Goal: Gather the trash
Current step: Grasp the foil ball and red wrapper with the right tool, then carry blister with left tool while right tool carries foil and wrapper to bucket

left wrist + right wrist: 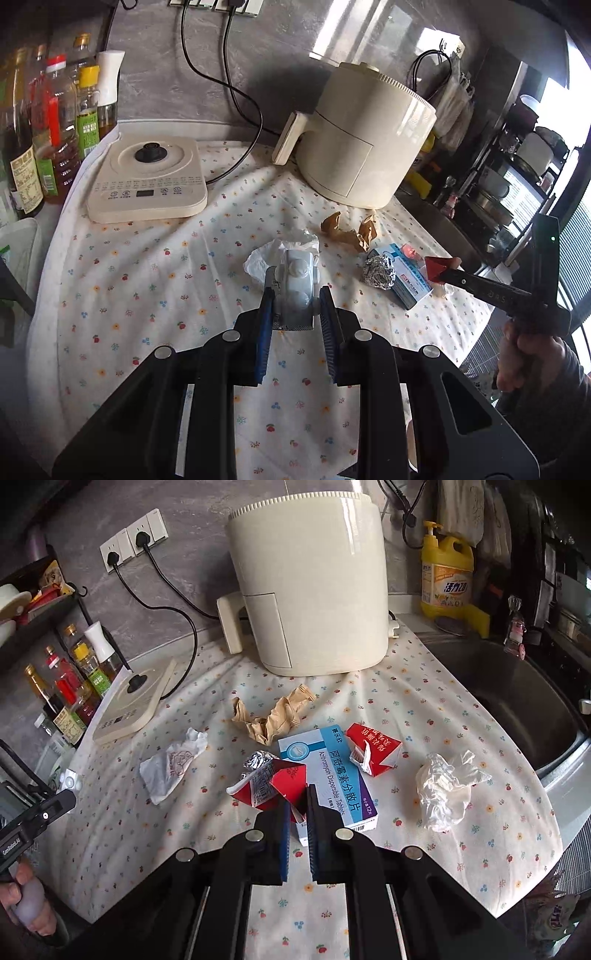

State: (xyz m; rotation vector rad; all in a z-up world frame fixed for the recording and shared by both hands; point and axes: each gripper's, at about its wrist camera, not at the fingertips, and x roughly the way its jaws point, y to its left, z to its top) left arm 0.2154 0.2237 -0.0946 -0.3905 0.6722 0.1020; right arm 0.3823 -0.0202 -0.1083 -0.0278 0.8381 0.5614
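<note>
My left gripper (295, 295) is shut on a silver pill blister pack (295, 291), held above the flowered cloth; the pack also shows in the right wrist view (70, 781). My right gripper (297, 801) is shut on a torn red carton piece (273, 786), seen in the left wrist view too (437, 268). On the cloth lie a blue medicine box (328, 779), a second red carton piece (373, 753), a foil ball (378, 271), crumpled brown paper (273, 718), a white wrapper (171, 768) and crumpled clear plastic (445, 794).
A cream air fryer (314, 590) stands at the back of the table. An induction hob (147, 181) and sauce bottles (55, 125) are at the left. A metal sink (517, 701) and a yellow detergent bottle (447, 579) are at the right. Cables run to wall sockets (135, 544).
</note>
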